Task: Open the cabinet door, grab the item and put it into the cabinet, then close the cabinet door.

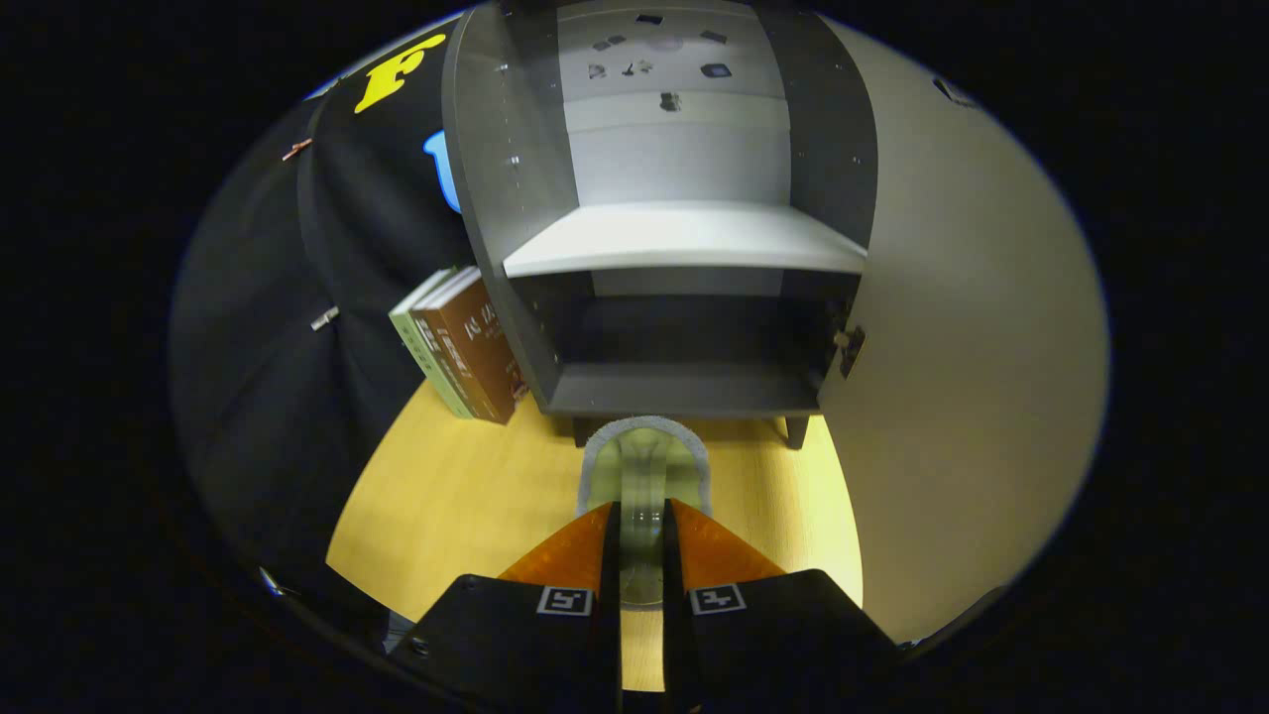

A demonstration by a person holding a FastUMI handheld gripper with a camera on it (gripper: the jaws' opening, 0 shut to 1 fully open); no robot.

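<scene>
Pinching a clear glass [642,476] by its wall, the tool [641,540] has its two fingers closed narrowly on the near side, one pad inside and one outside as far as I can judge, though the refraction makes the exact contact hard to read. The glass sits between and just ahead of the fingertips, above the counter [456,496] and just in front of the cabinet [684,248], whose door [972,377] stands swung wide to the right. Both the white shelf [684,238] and the dark lower bay [694,387] lie open beyond it.

The glass looks rigid, smooth and breakable, probably light if empty. Held by a thin wall near the rim, it could slip or swing, so a steady, moderate squeeze seems wise, and a gentle set-down rather than a drop. The lower bay's floor is nearest the glass. Books [461,347] lean against the cabinet's left side, clear of the path.
</scene>
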